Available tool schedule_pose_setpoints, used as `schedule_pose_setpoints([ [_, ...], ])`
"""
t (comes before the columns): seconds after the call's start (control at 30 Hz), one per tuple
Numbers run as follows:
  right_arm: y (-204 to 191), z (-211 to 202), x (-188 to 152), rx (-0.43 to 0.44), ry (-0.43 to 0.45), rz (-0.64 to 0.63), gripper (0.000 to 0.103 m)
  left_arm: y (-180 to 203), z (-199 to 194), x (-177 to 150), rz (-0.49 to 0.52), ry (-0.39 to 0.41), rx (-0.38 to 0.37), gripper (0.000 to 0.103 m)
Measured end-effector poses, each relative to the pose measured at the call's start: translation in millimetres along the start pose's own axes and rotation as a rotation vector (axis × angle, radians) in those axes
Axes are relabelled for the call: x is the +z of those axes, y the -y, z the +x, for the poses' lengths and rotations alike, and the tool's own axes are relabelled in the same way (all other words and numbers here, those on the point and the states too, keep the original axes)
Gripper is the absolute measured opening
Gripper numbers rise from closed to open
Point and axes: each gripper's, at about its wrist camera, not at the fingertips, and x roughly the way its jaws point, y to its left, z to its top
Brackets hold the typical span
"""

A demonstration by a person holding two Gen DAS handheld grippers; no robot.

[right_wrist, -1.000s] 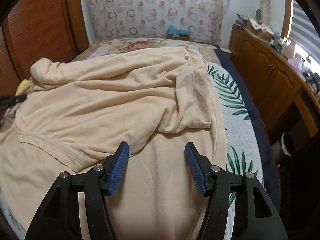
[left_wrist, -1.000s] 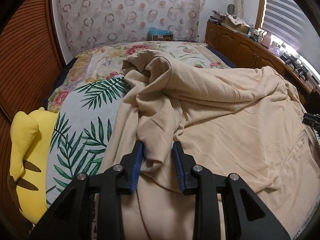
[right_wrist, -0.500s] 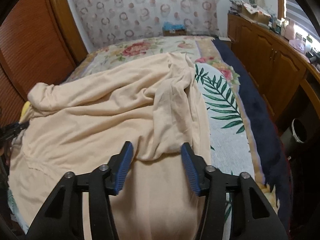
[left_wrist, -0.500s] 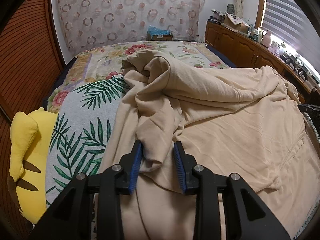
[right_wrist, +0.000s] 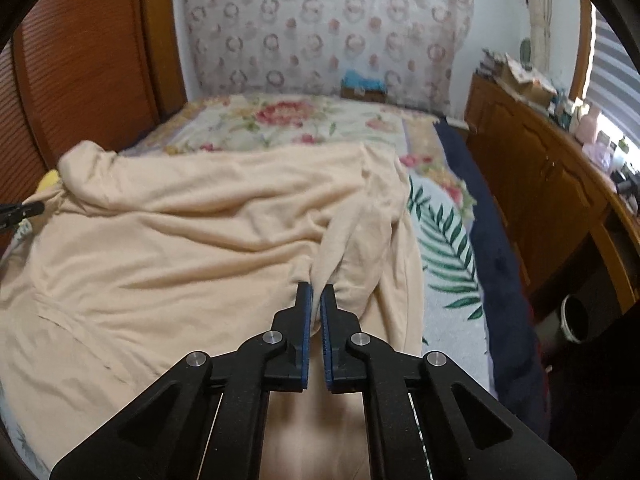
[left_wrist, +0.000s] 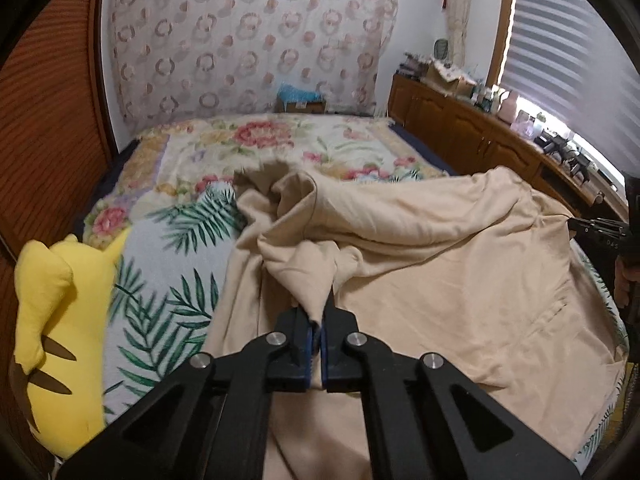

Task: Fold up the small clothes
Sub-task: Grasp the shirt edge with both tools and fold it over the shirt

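A cream garment lies rumpled across the bed, its upper half folded down over the lower half. My left gripper is shut on a bunched fold at the garment's left side, with cloth pinched between the blue pads and drawn up into a peak. In the right wrist view the same cream garment fills the left and middle. My right gripper is shut on a fold at its right side, also pulled up. The other gripper's tip shows at the far left edge.
A floral and palm-leaf bedspread covers the bed. A yellow plush toy lies at the left edge against the brown wooden wall. Wooden cabinets with clutter on top run along the right, with a dark blanket and a bin below.
Both grippers shut on the cloth that lay between their pads and rose, lifting folds of the garment. The views tilted up toward the headboard.
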Motion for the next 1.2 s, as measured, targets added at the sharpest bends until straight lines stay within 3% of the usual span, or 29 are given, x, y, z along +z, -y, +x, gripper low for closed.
schedule_pose_setpoints([
  [0.37, 1.4, -70.9, -6.6, 0.048, 0.096, -0.002, 0.001, -5.6, -83.7, -6.9, -0.002, 0.116, -0.058, 0.000],
  [0.83, -20.4, -158.5, -48.5, 0.104, 0.117, -0.039, 0.001, -23.3, -160.4, -48.3, -0.030, 0.164, -0.074, 0.000],
  [1.03, -29.8, -185.7, -64.5, 0.124, 0.107, -0.048, 0.001, -29.6, -157.4, -81.6, -0.050, 0.099, -0.019, 0.000],
  [1.2, -32.5, -153.4, -102.3, 0.127, -0.016, -0.020, 0.002, -31.8, -130.6, -102.6, -0.074, 0.017, 0.012, 0.004],
])
